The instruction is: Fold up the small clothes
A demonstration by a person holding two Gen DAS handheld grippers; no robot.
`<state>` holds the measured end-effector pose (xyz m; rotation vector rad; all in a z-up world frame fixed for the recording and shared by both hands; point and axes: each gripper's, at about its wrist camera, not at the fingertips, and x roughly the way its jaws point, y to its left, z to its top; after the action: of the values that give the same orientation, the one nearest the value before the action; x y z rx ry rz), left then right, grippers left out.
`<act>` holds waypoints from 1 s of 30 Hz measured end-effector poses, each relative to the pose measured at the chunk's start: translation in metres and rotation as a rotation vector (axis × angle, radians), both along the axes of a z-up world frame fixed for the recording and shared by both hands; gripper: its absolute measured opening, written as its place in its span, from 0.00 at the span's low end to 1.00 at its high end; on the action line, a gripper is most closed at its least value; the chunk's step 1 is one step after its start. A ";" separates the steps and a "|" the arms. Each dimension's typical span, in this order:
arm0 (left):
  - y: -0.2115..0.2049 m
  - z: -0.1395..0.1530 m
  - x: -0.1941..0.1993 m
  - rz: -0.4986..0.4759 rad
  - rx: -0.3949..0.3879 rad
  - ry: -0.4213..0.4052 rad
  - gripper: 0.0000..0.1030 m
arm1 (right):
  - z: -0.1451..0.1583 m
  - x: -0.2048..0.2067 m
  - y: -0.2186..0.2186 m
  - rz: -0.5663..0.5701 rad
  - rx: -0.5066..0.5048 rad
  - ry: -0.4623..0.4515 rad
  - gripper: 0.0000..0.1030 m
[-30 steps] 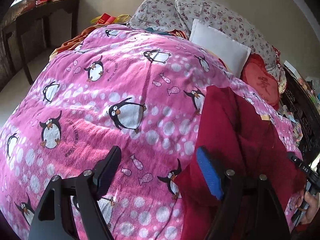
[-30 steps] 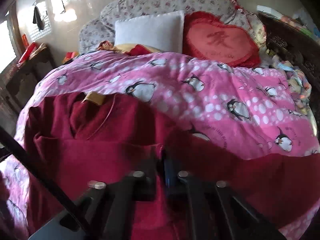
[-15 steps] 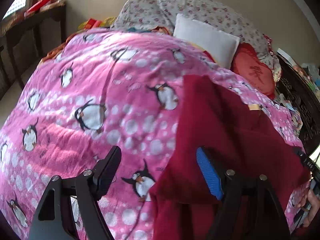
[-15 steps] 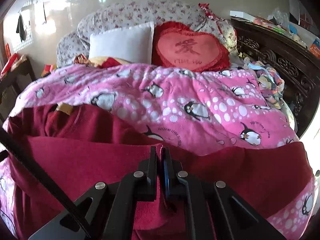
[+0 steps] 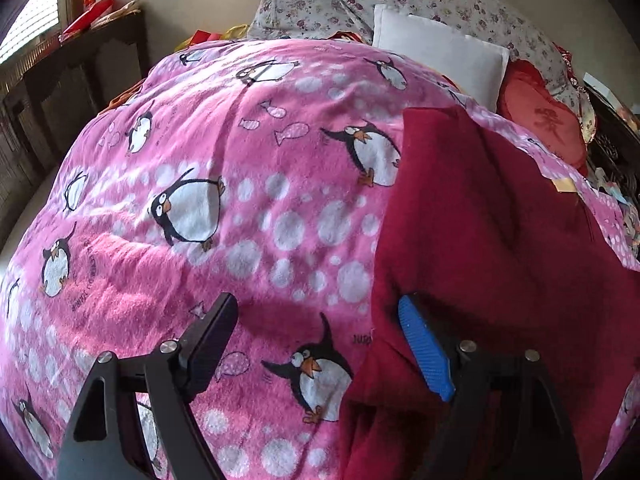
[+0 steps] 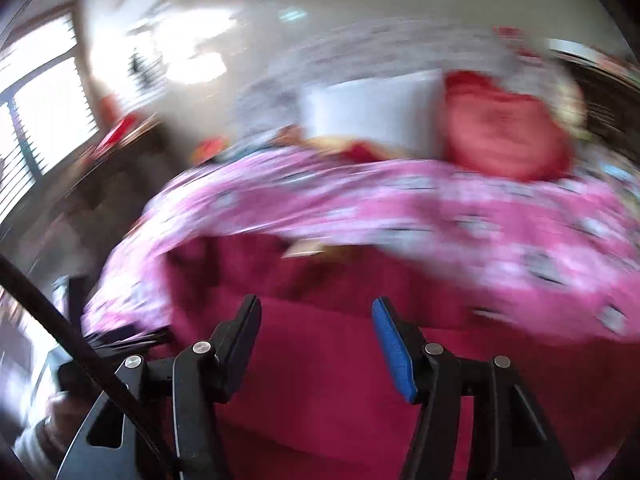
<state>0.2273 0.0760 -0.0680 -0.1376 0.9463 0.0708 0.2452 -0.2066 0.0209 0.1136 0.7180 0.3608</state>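
Observation:
A dark red garment [image 5: 492, 240] lies on the pink penguin blanket [image 5: 208, 168], on the right side of the left wrist view, with a yellow neck label [image 5: 564, 185] at its far end. My left gripper [image 5: 320, 332] is open and empty; its blue-padded finger [image 5: 424, 352] rests at the garment's near left edge. In the blurred right wrist view the garment [image 6: 340, 360] fills the lower middle. My right gripper [image 6: 316, 332] is open and empty just above it.
A white pillow [image 5: 440, 56], a red heart cushion [image 5: 548, 120] and floral pillows [image 5: 400, 0] lie at the bed's head. A dark wooden desk [image 5: 72, 72] stands left of the bed. Dark carved furniture [image 5: 616, 152] runs along the right.
My right gripper has opened and let go of the red fabric it was pinching, and it is swinging fast. The left gripper has shifted slightly and stays open.

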 end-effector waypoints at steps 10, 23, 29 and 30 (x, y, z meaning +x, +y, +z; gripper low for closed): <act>0.012 0.002 -0.009 0.006 -0.035 -0.035 0.80 | -0.063 0.065 0.133 0.052 -0.298 -0.001 0.31; -0.010 0.026 -0.030 -0.041 -0.029 -0.088 0.80 | -0.049 -0.051 -0.034 -0.211 -0.303 0.060 0.45; -0.051 0.040 -0.045 -0.105 -0.022 -0.077 0.80 | -0.054 -0.069 -0.109 -0.248 -0.051 0.129 0.56; -0.058 0.043 -0.048 -0.118 -0.017 -0.079 0.80 | -0.047 -0.076 -0.120 -0.252 -0.002 0.111 0.56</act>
<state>0.1788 0.0183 -0.0245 -0.0994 0.8748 -0.0518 0.1690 -0.3267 -0.0264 0.2212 0.8036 0.1133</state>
